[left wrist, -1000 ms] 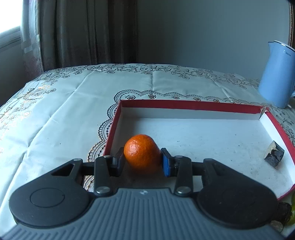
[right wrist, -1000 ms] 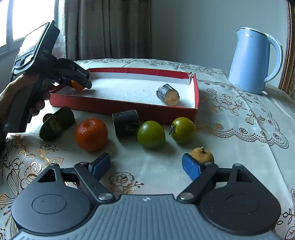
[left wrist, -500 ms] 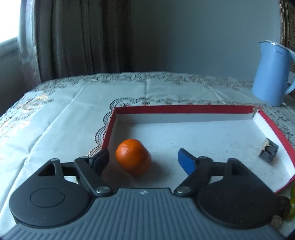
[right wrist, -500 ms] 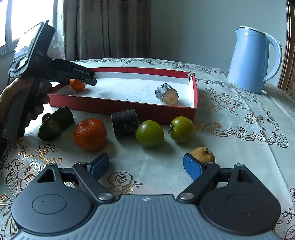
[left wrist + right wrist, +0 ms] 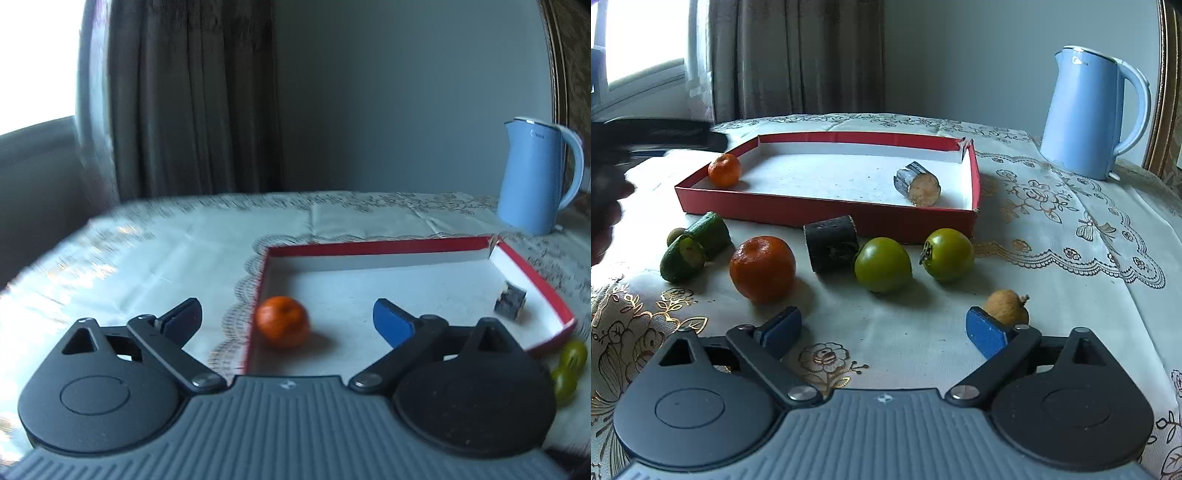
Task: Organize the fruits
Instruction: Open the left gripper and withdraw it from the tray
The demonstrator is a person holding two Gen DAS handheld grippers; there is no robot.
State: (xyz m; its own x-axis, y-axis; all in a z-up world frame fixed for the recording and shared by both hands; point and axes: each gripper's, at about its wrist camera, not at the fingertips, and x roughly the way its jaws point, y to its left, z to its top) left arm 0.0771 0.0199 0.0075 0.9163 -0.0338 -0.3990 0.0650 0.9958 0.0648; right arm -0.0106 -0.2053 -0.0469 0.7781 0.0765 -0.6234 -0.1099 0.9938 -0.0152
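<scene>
A release step is in hand. The left gripper (image 5: pixel 287 316) is seen with its jaws opening wide, and the small orange (image 5: pixel 282 322) is left lying between the fingers but beyond their tips, touched by neither pad, in the near left corner of the red tray (image 5: pixel 376 244). The right gripper (image 5: pixel 883 328) is also seen with jaws opening and nothing between them; bare tablecloth (image 5: pixel 886 332) lies under the gap.

The tray step for this orange is judged done. A further fruit is called for next: the large orange (image 5: pixel 762 268) lies ahead of the right gripper's left finger, two green fruits (image 5: pixel 882 264) ahead of the gap, and a small brown fruit (image 5: pixel 1006 307) just behind the right finger's tip. For any of these, the open fingers would have to be brought to either side before being closed.

Only the right view shows the loose fruit in front of the tray: the cucumber pieces (image 5: pixel 696 245) and the dark stub (image 5: pixel 832 243). The cut face of the stub in the tray (image 5: pixel 918 184) is also shown there, and the left gripper as a dark blur at the far left. Only the left view shows the clear space between its pads and the small orange.
</scene>
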